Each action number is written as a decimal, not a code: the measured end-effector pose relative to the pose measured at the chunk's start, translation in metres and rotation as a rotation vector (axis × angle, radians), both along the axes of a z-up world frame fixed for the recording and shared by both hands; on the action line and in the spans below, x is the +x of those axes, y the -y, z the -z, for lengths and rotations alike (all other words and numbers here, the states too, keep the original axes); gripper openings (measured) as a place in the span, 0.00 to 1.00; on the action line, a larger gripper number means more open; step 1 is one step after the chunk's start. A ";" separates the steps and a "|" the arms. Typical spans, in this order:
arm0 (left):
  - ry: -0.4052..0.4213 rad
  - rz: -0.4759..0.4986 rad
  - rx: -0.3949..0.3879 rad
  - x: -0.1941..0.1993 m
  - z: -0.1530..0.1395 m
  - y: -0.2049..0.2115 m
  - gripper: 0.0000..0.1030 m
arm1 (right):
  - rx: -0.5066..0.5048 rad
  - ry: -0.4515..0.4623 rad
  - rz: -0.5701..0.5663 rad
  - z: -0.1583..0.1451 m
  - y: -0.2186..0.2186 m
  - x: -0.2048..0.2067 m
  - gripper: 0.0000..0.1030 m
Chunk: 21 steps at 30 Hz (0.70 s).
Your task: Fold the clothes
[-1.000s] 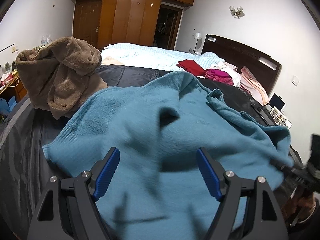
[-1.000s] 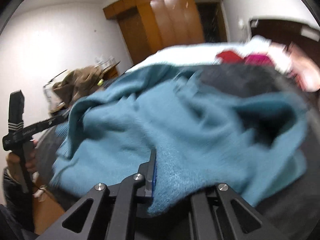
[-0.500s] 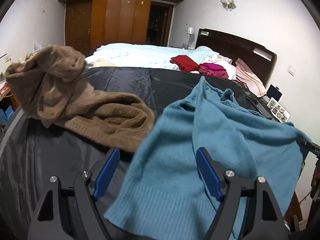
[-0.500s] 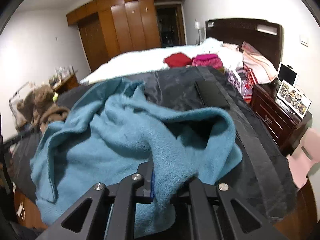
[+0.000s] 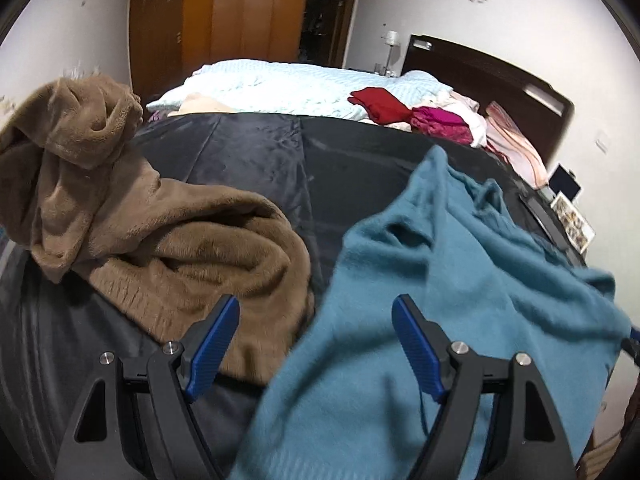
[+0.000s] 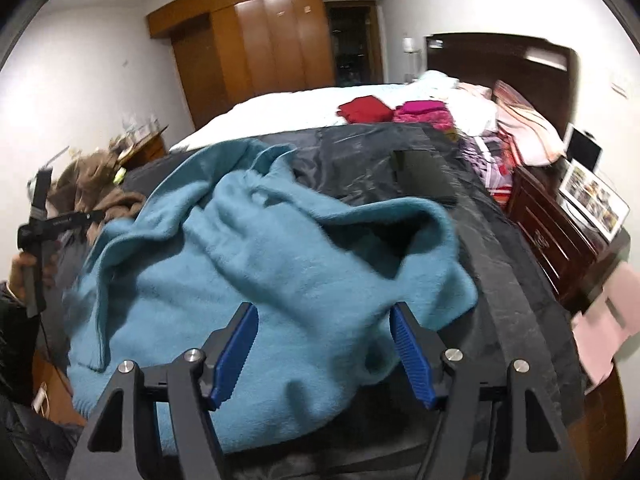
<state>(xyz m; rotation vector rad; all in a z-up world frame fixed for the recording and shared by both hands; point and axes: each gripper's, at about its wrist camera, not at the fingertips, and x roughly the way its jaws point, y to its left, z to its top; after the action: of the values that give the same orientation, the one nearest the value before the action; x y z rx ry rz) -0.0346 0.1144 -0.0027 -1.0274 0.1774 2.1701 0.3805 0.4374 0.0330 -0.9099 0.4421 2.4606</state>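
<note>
Sweater lies between opening right fingers

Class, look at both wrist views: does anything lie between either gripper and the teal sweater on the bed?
Nothing visible does. The right gripper, jaws opening, hangs directly over the teal sweater. The open left gripper straddles its edge, with the brown blanket beside it, not on top.

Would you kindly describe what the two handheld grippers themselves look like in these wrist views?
Both the left gripper and the right gripper have matte black angular frames with triangular cut-outs and silver round bolts. Each of the fingers carries a ribbed blue pad. A thin black cable runs beside the right frame.
</note>
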 end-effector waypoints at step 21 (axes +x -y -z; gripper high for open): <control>0.106 -0.217 -0.179 -0.089 0.060 0.055 0.79 | -0.036 -0.136 -0.005 -0.011 -0.029 -0.030 0.69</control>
<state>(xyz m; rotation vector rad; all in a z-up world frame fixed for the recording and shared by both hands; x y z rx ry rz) -0.1239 0.0597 -0.0627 -1.3125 0.2222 2.3187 0.3508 0.4668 0.0444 -0.7610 0.5336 2.5359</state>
